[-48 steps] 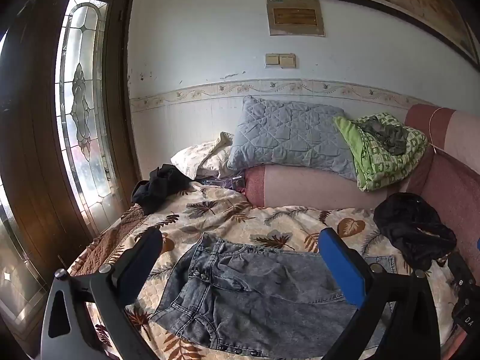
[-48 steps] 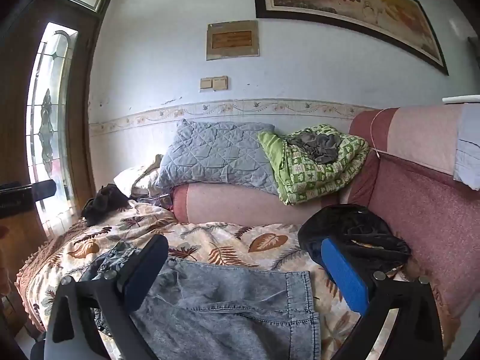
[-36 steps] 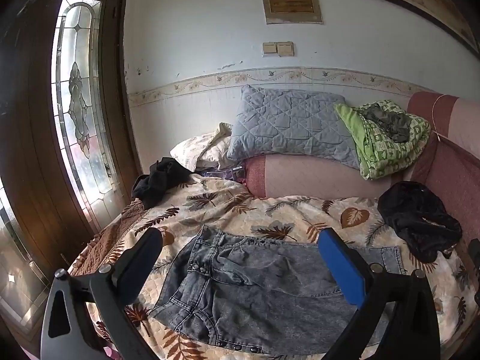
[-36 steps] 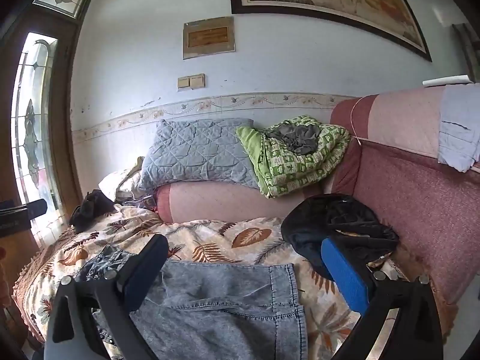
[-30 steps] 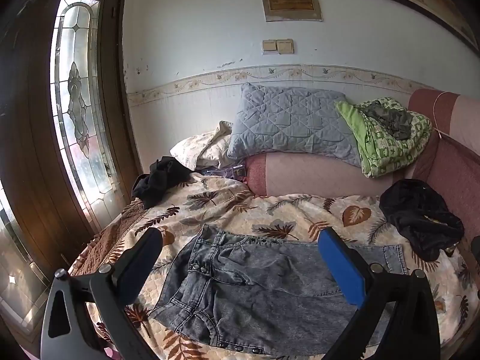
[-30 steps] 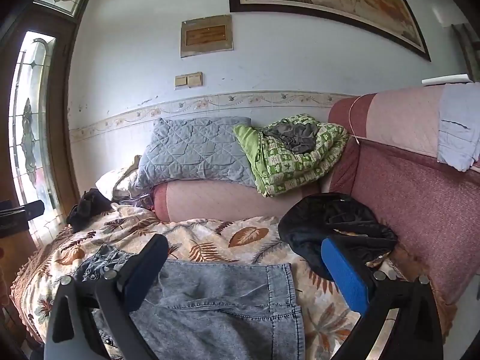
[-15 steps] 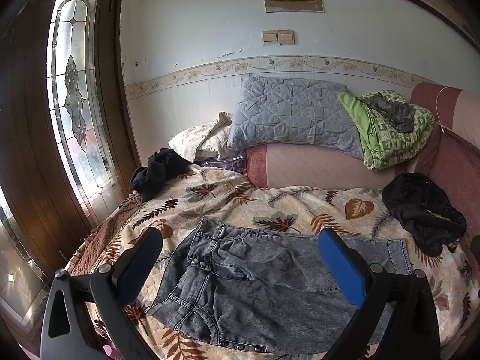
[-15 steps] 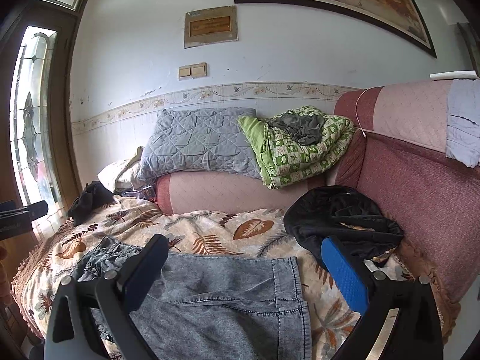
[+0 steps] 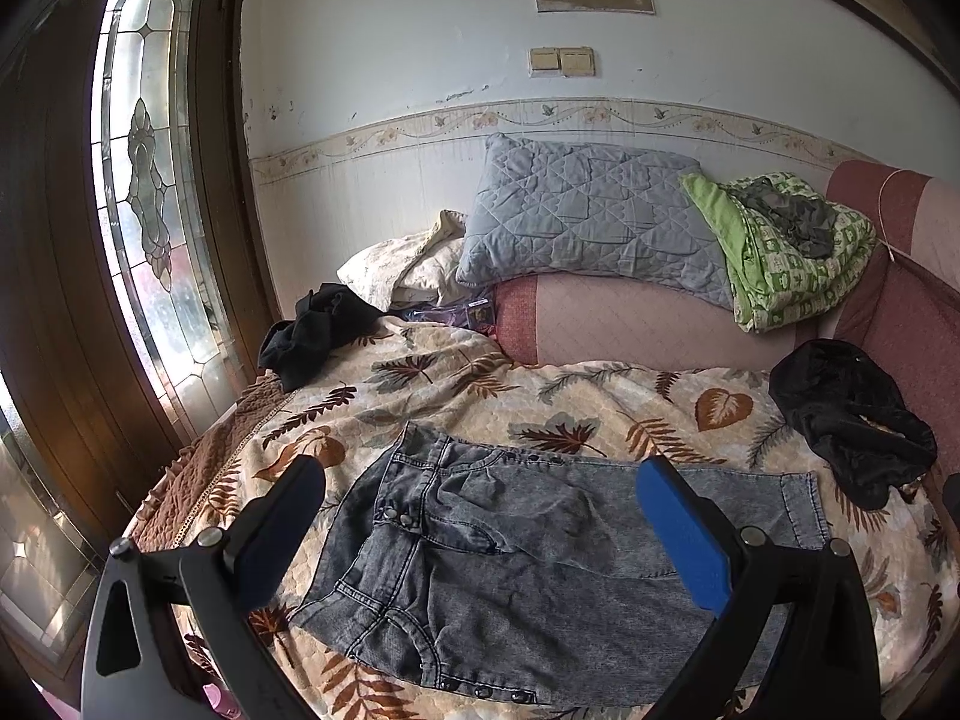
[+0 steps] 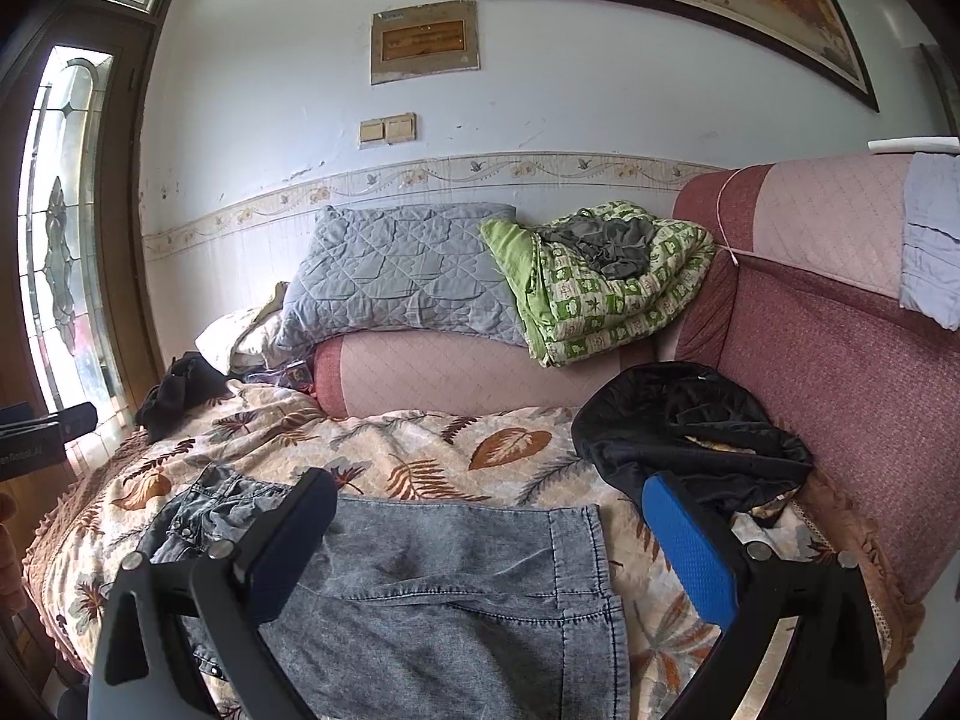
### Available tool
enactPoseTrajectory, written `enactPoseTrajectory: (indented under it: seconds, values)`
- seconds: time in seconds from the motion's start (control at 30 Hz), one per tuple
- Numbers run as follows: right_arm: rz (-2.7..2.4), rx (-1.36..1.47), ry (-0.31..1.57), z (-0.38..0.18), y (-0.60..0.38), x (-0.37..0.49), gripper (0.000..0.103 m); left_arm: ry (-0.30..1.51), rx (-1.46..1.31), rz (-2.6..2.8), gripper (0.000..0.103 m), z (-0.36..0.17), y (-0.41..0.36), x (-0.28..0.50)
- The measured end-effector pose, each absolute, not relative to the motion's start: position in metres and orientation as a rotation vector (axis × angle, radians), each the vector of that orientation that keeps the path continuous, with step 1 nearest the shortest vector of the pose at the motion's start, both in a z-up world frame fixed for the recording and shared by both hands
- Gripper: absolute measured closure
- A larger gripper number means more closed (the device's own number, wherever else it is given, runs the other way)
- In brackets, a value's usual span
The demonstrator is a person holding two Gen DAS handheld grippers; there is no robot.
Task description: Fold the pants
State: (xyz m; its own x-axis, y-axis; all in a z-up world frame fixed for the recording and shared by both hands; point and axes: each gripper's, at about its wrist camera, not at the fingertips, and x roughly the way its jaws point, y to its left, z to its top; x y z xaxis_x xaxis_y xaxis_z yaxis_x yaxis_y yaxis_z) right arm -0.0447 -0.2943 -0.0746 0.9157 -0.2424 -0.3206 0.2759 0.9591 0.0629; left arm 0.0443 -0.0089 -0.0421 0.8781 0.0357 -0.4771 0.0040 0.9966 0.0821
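The jeans (image 10: 456, 606) run off the right-wrist view's bottom edge.

Both wrist views above sofa, wall-facing, sharing jeans (image 9: 528, 564)

Soft daylight from the stained-glass window (image 9: 141, 228) (left side), mild glare there, sharp focus, strong fisheye bending, dark corners

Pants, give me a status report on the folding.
Both grippers, left gripper and right gripper, open, empty. Denim pants flat on bedspread, already doubled. Black garment beside the hem.
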Motion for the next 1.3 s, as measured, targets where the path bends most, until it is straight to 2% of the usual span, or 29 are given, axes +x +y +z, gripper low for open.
enactPoseTrajectory:
  seconds: [0.83,1.3]
  values:
    - [-0.229,0.082,0.310,-0.066,-0.269,-0.054,0.000,0.495,0.069,0.003,0.000,-0.040,0.002,0.028]
    - [-0.226,0.078,0.343,-0.073,-0.269,-0.035,0.000,0.526,0.064,0.012,0.000,-0.052,0.009,0.050]
